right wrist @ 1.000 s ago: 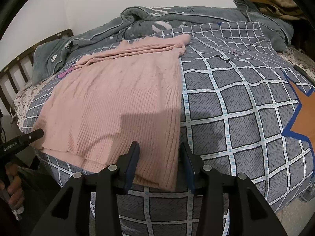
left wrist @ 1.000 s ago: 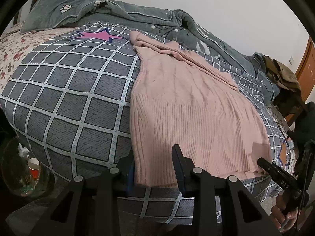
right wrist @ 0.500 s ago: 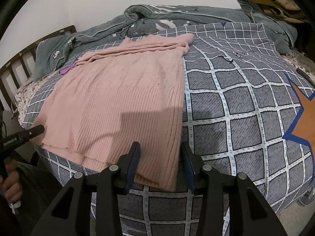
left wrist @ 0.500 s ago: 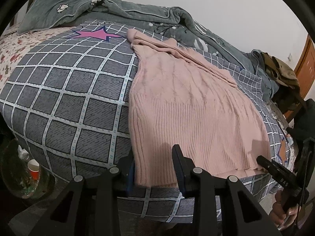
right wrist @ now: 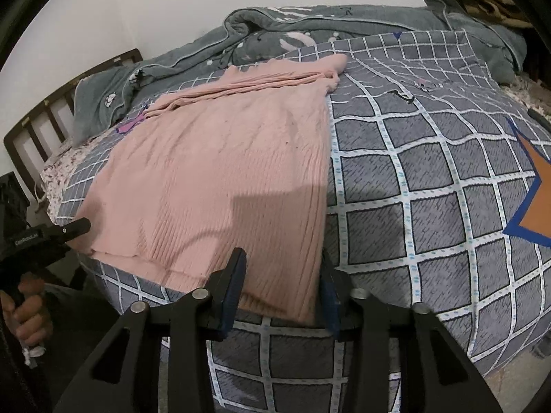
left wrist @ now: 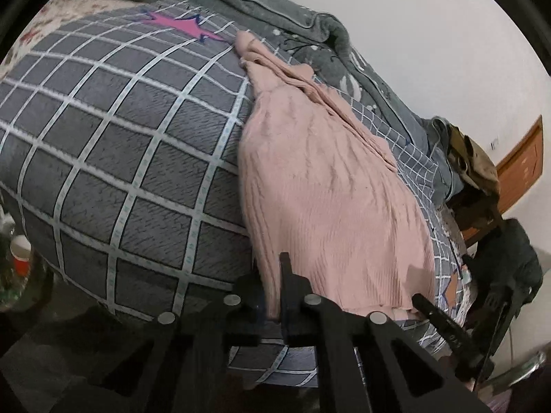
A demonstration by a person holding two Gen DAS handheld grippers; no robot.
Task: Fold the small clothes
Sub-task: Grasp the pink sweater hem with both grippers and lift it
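A pink ribbed knit sweater lies flat on a grey checked bed cover, hem toward me, sleeves folded across the far end. My left gripper is shut on the sweater's near left hem corner, the knit bunched between its jaws. In the right wrist view the sweater spreads left of centre. My right gripper is open, its jaws on either side of the near right hem corner. The left gripper also shows there at the hem's left end.
A grey-green blanket is heaped along the wall. A wooden headboard stands at the left. Brown clothes lie at the bed's far end. A red cup sits on the floor. An orange star patch marks the cover.
My left gripper moved in and shut on the left hem corner, bunching the knit. My right gripper stayed open and moved slightly closer to the right hem corner.
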